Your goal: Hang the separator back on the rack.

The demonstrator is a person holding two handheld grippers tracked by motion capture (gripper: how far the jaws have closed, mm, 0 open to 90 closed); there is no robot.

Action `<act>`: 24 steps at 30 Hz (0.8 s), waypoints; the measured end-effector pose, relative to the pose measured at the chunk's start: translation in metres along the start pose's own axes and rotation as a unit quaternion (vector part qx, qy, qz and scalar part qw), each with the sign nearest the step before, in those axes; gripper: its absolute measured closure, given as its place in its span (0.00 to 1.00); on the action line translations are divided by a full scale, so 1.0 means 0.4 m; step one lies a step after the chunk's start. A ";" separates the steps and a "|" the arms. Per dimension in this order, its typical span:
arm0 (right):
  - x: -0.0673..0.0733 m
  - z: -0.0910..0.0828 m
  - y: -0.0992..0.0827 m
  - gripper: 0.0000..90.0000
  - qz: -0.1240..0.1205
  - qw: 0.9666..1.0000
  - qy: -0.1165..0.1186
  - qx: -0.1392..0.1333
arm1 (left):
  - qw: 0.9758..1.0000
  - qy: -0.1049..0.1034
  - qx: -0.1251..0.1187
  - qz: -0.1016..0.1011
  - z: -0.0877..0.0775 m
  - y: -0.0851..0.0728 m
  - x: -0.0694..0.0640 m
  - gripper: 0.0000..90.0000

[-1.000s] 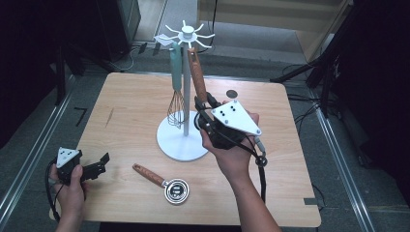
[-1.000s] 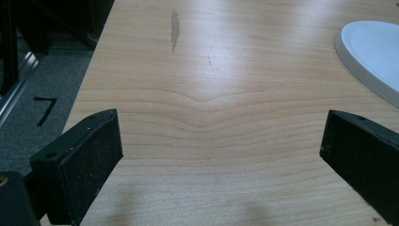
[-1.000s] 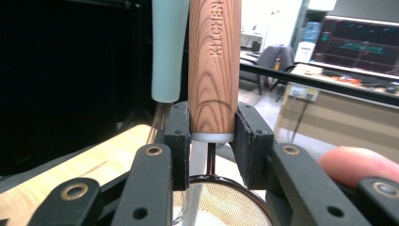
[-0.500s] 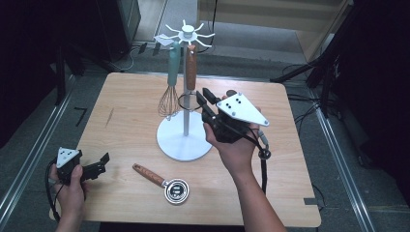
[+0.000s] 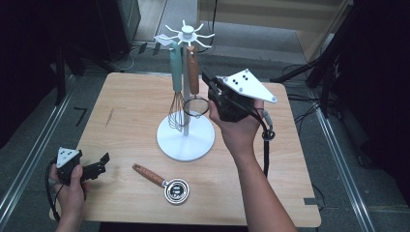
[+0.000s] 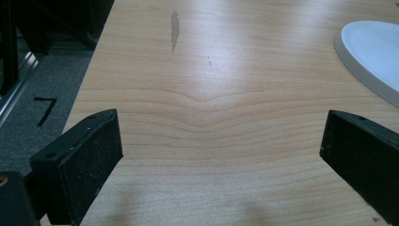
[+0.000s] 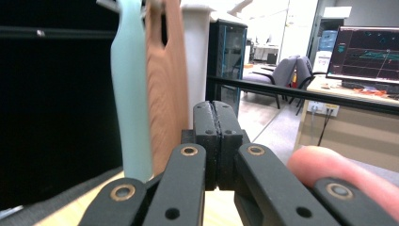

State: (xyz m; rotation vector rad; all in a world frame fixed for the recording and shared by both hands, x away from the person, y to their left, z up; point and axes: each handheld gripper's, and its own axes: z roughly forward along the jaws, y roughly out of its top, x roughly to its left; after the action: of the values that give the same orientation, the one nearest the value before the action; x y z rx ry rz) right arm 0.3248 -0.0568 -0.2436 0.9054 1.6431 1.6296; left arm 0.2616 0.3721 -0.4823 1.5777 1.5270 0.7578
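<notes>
A white utensil stand (image 5: 186,140) rises at the table's middle. From its hooks hang a teal-handled whisk (image 5: 175,67) and a wooden-handled ring utensil (image 5: 193,70), side by side. My right gripper (image 5: 205,77) is in the air just right of the wooden handle, apart from it. Its jaws have just been closing and now press together with nothing between them (image 7: 217,110); the teal handle (image 7: 129,94) and wooden handle (image 7: 167,84) stand close ahead. My left gripper (image 5: 102,159) rests low at the front left corner, open (image 6: 221,141) over bare wood.
A second wooden-handled utensil with a round metal head (image 5: 162,180) lies flat in front of the stand. The stand's white base (image 6: 371,52) is ahead and to the right of the left gripper. The table edge (image 5: 92,111) drops to dark floor and rails on the left.
The wooden-handled utensil went from tilted at the right gripper's jaws to hanging straight on the stand. The right gripper rose, drew back to the right and closed. The left hand stayed put.
</notes>
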 end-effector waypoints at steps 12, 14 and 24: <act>0.013 0.040 0.031 1.00 0.009 0.999 0.030 -0.014 | 1.000 -0.002 -0.001 -0.001 0.000 0.000 0.001 0.00; 0.017 0.043 0.030 1.00 0.008 0.999 0.034 -0.014 | 1.000 -0.003 0.000 -0.001 0.000 0.000 0.001 0.00; 0.044 0.052 0.028 1.00 0.007 0.999 0.043 -0.011 | 1.000 -0.002 0.001 0.000 0.000 0.000 0.001 0.00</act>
State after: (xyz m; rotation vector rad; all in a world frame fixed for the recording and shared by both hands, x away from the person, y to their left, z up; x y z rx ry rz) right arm 0.3327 -0.0306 -0.2323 0.8467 1.6762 1.7149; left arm 0.2617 0.3725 -0.4823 1.5788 1.5262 0.7534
